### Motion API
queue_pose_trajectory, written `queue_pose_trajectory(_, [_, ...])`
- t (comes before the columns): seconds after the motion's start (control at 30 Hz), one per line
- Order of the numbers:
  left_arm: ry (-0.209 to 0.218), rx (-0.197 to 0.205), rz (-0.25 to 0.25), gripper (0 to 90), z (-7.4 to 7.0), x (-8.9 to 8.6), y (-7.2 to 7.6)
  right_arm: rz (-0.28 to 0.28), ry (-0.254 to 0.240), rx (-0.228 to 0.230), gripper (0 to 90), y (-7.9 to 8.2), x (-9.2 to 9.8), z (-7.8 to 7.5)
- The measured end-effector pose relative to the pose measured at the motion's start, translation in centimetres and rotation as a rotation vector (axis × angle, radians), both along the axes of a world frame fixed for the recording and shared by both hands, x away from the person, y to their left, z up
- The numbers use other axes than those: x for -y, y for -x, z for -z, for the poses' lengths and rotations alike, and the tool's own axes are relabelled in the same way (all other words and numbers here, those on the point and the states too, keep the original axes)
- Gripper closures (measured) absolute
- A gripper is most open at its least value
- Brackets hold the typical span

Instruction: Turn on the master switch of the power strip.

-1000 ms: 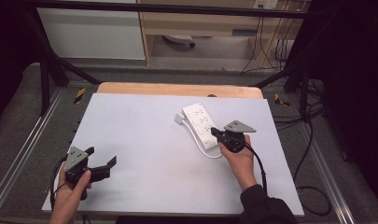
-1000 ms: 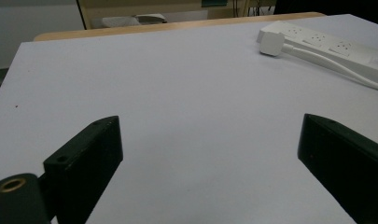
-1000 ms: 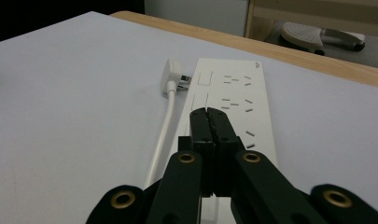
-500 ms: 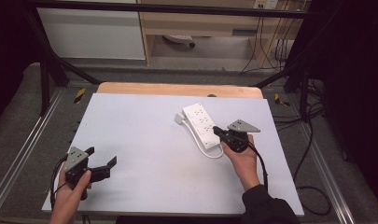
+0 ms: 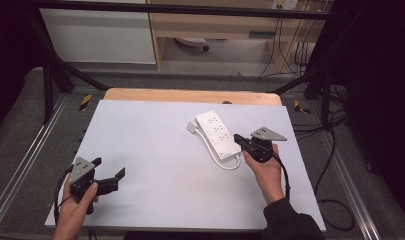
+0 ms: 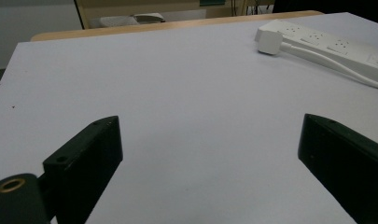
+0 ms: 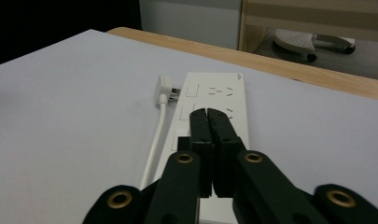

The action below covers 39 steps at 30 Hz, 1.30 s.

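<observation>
A white power strip lies slantwise on the white table top, right of centre. Its white plug rests at the strip's far left end, and the cord loops round the near end. My right gripper is shut with nothing between the pads. In the right gripper view it points along the strip above its near end, with the plug to the left; I cannot tell whether it touches. My left gripper stands open at the table's front left, nothing inside, with the strip far off.
A wooden table edge runs along the back of the white top. Black frame bars and metal rails flank the table. Cables trail on the floor to the right. A white wheeled base sits on the floor beyond.
My right gripper has drifted slightly to the right at the strip's near end, still shut. The left gripper and the power strip have stayed where they were.
</observation>
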State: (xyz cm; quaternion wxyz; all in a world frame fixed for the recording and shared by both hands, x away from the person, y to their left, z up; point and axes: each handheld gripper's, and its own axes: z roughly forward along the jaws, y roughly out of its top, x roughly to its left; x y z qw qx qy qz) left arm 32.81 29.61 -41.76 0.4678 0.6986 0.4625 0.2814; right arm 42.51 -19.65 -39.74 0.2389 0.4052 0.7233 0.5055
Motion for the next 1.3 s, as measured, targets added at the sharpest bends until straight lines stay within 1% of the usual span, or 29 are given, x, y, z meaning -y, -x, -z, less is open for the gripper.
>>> queue_pose_trajectory(0.07, [0.003,0.002,0.002,6.3,0.0,0.0,0.0,-0.003,-0.008,-0.004,85.5,0.1,0.1,-0.1])
queue_pose_trajectory(0.1, [0.003,0.003,0.002,6.3,0.0,0.0,0.0,0.000,-0.012,0.000,80.9,0.2,0.1,-0.2])
queue_pose_trajectory(0.13, [0.003,0.001,0.003,6.3,0.0,0.0,0.0,0.000,-0.012,0.000,80.9,0.2,0.1,-0.2])
queue_pose_trajectory(0.43, [0.004,-0.001,0.003,6.3,0.0,0.0,0.0,-0.003,-0.029,0.003,62.5,0.5,0.0,-0.9])
queue_pose_trajectory(0.47, [0.005,0.000,0.004,6.3,0.0,0.0,0.0,-0.001,-0.026,0.008,56.7,0.6,0.0,-1.0])
queue_pose_trajectory(0.5, [0.000,0.000,0.004,6.3,0.0,0.0,0.0,-0.001,-0.026,0.008,56.7,0.6,0.0,-1.0])
queue_pose_trajectory(0.73, [0.003,-0.002,0.005,6.3,0.0,0.0,0.0,0.023,-0.036,0.008,39.4,0.8,0.0,-1.5])
queue_pose_trajectory(0.77, [0.003,-0.001,0.003,6.3,0.0,0.0,0.0,0.029,-0.033,0.013,36.4,0.8,0.0,-1.5])
queue_pose_trajectory(0.8, [0.003,-0.001,0.004,6.3,0.0,0.0,0.0,0.038,-0.034,0.009,30.1,0.8,0.1,-1.7])
queue_pose_trajectory(0.83, [0.003,-0.001,0.004,6.3,0.0,0.0,0.0,0.038,-0.034,0.009,30.1,0.8,0.1,-1.7])
queue_pose_trajectory(0.97, [0.004,-0.001,0.005,6.3,0.0,0.0,0.0,0.053,-0.024,0.003,17.4,0.8,0.2,-1.8])
queue_pose_trajectory(1.07, [0.006,0.001,0.003,6.3,0.0,0.0,0.0,0.059,-0.020,0.002,10.1,0.9,0.2,-1.9])
queue_pose_trajectory(1.17, [0.005,0.000,0.004,6.3,0.0,0.0,0.0,0.060,-0.018,0.008,4.5,1.0,0.1,-2.0])
queue_pose_trajectory(1.23, [0.005,0.001,0.003,6.2,0.0,-0.1,0.0,0.064,-0.020,0.026,3.6,1.3,0.1,-2.1])
queue_pose_trajectory(1.3, [0.005,0.000,0.003,6.2,0.0,-0.1,0.0,0.065,-0.023,0.034,2.9,1.6,0.2,-2.3])
